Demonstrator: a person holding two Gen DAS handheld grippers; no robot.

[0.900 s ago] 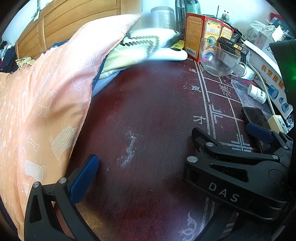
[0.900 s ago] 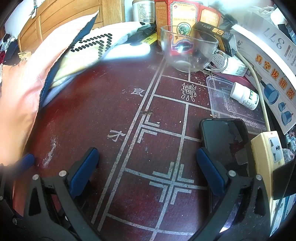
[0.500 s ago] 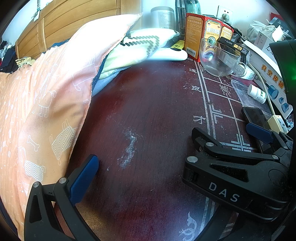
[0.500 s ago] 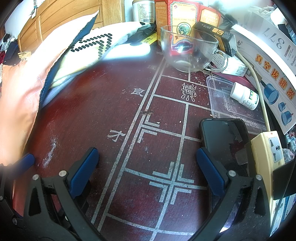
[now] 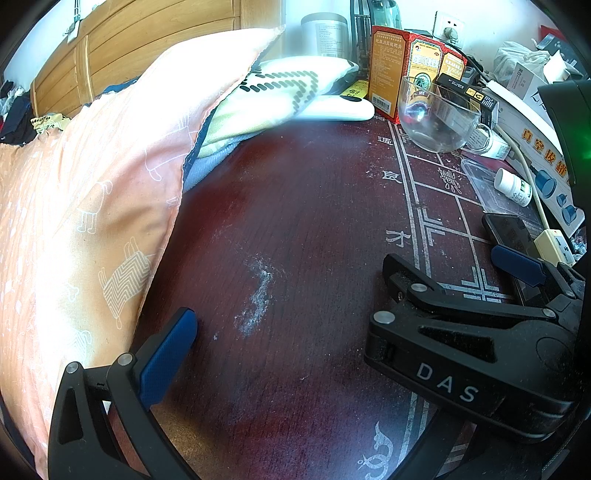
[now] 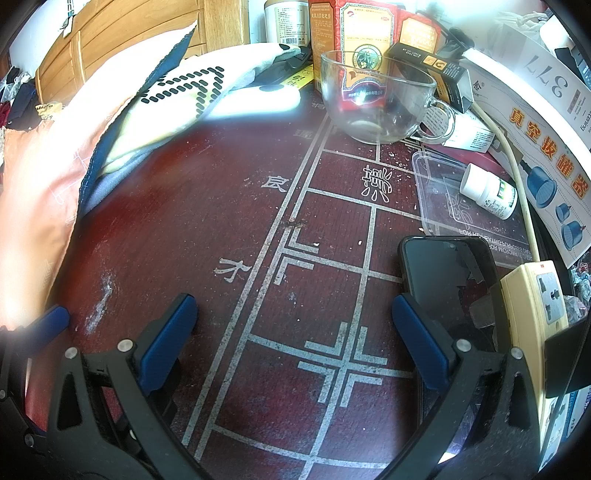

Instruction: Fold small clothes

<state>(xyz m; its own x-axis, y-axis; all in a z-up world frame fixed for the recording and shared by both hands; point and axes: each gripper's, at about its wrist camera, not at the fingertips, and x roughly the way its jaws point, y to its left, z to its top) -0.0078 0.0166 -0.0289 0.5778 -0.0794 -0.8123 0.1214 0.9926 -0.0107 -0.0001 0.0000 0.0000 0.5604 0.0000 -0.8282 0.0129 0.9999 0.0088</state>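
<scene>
On the dark red table (image 6: 207,229) in front of you, both grippers hover low over bare surface and neither one holds anything. Your right gripper (image 6: 295,325) has its blue-padded fingers spread wide apart, with the white grid lines printed on the table showing between them and a black phone (image 6: 447,273) lying just past the right fingertip. Your left gripper (image 5: 280,295) also looks spread wide, though in its own view only its left blue pad (image 5: 166,354) is plain; the other side is hidden behind the black body of the right gripper (image 5: 461,332), which sits close beside it on the right. A pale scuffed patch (image 5: 256,295) marks the table between the two tools. The clothes lie along the left edge of the table: a peach cloth (image 5: 92,206) printed with small white animals is bunched up high there, close beside your left gripper's left finger; whether it touches the finger, you cannot tell. Behind the peach cloth, further back, a cream piece with dark dashes (image 5: 280,88) lies over a bit of blue fabric. Clutter crowds the far and right sides: a glass cup (image 6: 376,99), red and orange boxes (image 6: 354,33), a small white bottle (image 6: 487,192) on its side, a clear plastic lid (image 6: 436,184), a cream power strip (image 6: 543,302) with its cord, and a long white box (image 6: 535,110).
</scene>
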